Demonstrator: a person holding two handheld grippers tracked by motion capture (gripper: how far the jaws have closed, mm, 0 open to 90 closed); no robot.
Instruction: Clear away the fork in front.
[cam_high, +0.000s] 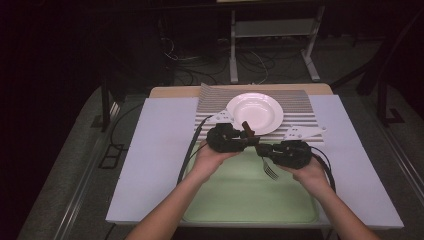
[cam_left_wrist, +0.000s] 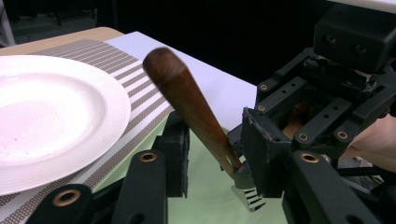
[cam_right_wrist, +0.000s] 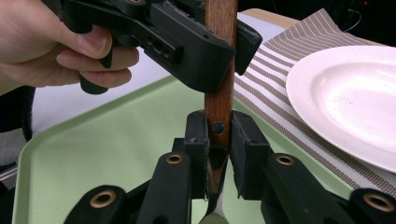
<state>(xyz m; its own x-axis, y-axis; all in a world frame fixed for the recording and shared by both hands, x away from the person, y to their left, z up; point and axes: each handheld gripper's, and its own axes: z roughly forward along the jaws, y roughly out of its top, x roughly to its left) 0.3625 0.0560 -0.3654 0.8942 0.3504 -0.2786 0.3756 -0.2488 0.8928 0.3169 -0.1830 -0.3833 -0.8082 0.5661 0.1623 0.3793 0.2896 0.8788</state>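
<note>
**Fork clamped by the right gripper, left jaws around its handle**

From the high view I see my two grippers meeting over the far edge of the green tray (cam_high: 210, 210), just short of the striped placemat (cam_high: 300, 100) and the white plate (cam_high: 255, 112). The left gripper (cam_high: 245, 137) sits by the fork's (cam_high: 267, 167) brown handle end, the right gripper (cam_high: 260, 150) at the neck, tines hanging down over the tray.

In the left gripper view the wooden handle (cam_left_wrist: 191, 109) slants up between my own two jaws. The right-hand pad looks to be against it; the left-hand pad stands a little clear, so I read these jaws as still apart. The right gripper (cam_left_wrist: 247, 154) faces me, gripping the fork low down.

In the right gripper view my right gripper (cam_right_wrist: 218, 135) is clamped on the handle (cam_right_wrist: 219, 112) near its rivet, both pads pressing. The left gripper (cam_right_wrist: 219, 51) straddles the handle higher up, held by a hand (cam_right_wrist: 51, 46); the plate (cam_right_wrist: 345, 98) lies off to the side
</note>
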